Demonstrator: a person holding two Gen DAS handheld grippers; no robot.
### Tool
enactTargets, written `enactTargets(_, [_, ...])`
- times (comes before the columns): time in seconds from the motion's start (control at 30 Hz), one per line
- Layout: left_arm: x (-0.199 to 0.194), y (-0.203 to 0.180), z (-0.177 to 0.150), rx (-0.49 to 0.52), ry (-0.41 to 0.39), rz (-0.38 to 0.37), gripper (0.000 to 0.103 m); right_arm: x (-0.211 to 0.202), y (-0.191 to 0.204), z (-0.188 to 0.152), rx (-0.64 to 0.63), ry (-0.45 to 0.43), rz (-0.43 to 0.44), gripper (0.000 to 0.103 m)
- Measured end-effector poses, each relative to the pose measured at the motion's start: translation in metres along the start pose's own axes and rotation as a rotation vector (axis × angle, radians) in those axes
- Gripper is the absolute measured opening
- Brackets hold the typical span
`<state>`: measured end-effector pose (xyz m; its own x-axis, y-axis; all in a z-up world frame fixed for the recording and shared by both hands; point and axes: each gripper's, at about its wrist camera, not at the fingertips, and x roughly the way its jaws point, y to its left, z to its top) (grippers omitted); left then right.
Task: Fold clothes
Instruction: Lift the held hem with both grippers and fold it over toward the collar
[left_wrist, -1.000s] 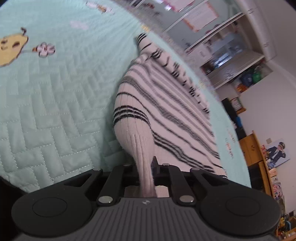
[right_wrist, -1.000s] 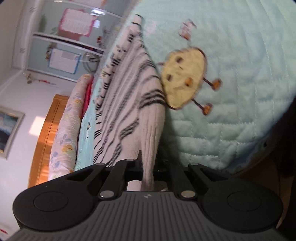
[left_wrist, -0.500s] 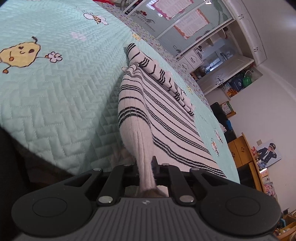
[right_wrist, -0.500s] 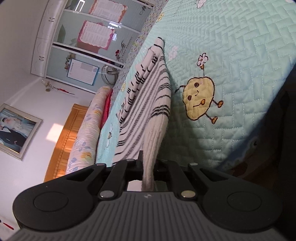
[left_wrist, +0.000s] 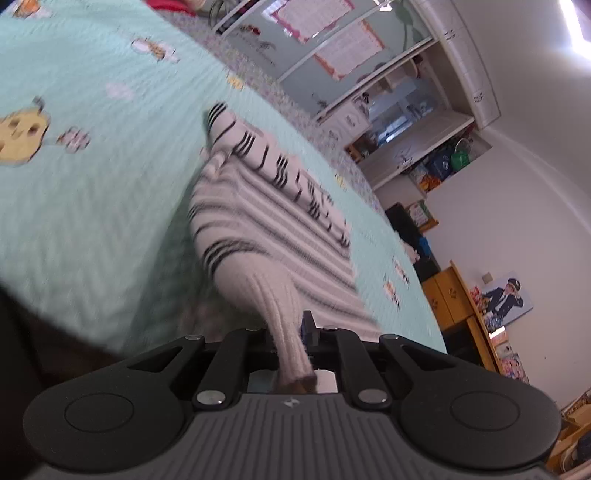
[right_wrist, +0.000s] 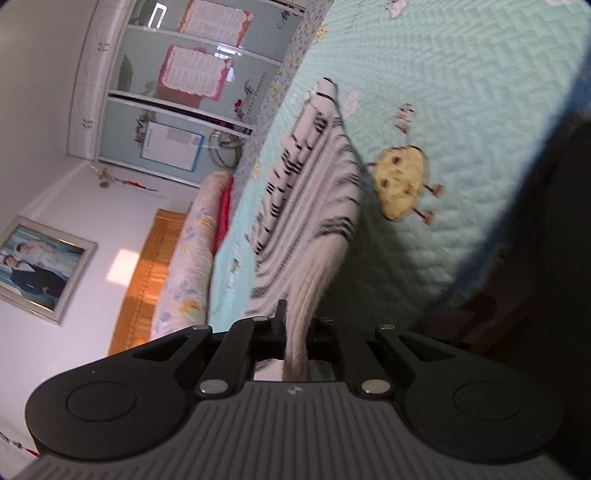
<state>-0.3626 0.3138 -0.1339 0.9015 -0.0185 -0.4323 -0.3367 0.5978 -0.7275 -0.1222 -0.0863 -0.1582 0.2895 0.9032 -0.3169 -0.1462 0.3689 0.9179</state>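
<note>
Striped knit sweater (left_wrist: 258, 221) lies lengthwise on the mint quilted bedspread (left_wrist: 92, 221), near end lifted off the bed. White with thin black stripe bands, ribbed plain hem (left_wrist: 284, 314) at the lifted end.

Left gripper (left_wrist: 295, 332): jaws clamped on one corner of the ribbed hem, fabric bunched into a narrow rope between them. Right gripper (right_wrist: 295, 332): same, pinching the other hem corner (right_wrist: 314, 280). Both views motion-blurred.

Far end of the sweater (right_wrist: 317, 110) rests on the bedspread (right_wrist: 480, 92), a sleeve (left_wrist: 277, 162) laid folded along the body. Yellow cartoon figure (right_wrist: 399, 184) printed on the quilt just beside the garment.

Handling, as judged:
- Soft, limp knit; no stiffness, sags between the two holds and drapes wherever unsupported.
- Light enough for a corner pinch, though a thick knit stretches under its own weight.
- Ribbing is the best hold: dense, grippy, unlikely to slip. Thin body knit would pull out of shape.
- Quilt surface looks textured, likely to drag on the wool; the folded sleeve could shift if the body is slid instead of lifted.
- Holds kept level and apart should keep the hem edge straight for a fold toward the far end.
</note>
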Motion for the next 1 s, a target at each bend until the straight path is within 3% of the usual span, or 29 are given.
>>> enactTargets(0.37, [0.017,-0.001,0.019,-0.041,-0.046,0.008,0.010,0.029,0.014,0.025,0.008,-0.045,0.036,0.004])
enactTargets(0.53, [0.029,0.005,0.015,-0.030,-0.010,0.068,0.010,0.036,-0.006,0.018,0.049,-0.034,-0.014,0.004])
enactTargets(0.67, [0.041,-0.008,0.018,0.081,0.002,0.158,0.011,0.044,-0.006,0.019,0.048,-0.023,-0.020,0.004])
enactTargets(0.73, [0.050,-0.014,0.022,0.121,0.011,0.195,0.018,0.050,0.000,0.022,0.020,-0.026,-0.023,0.004])
enactTargets(0.8, [0.058,-0.017,0.026,0.144,0.018,0.226,0.032,0.057,0.008,0.026,-0.017,-0.035,-0.031,0.004])
enactTargets(1.0, [0.062,-0.012,0.028,0.127,-0.004,0.230,0.035,0.072,0.019,0.029,-0.071,-0.048,-0.032,0.005])
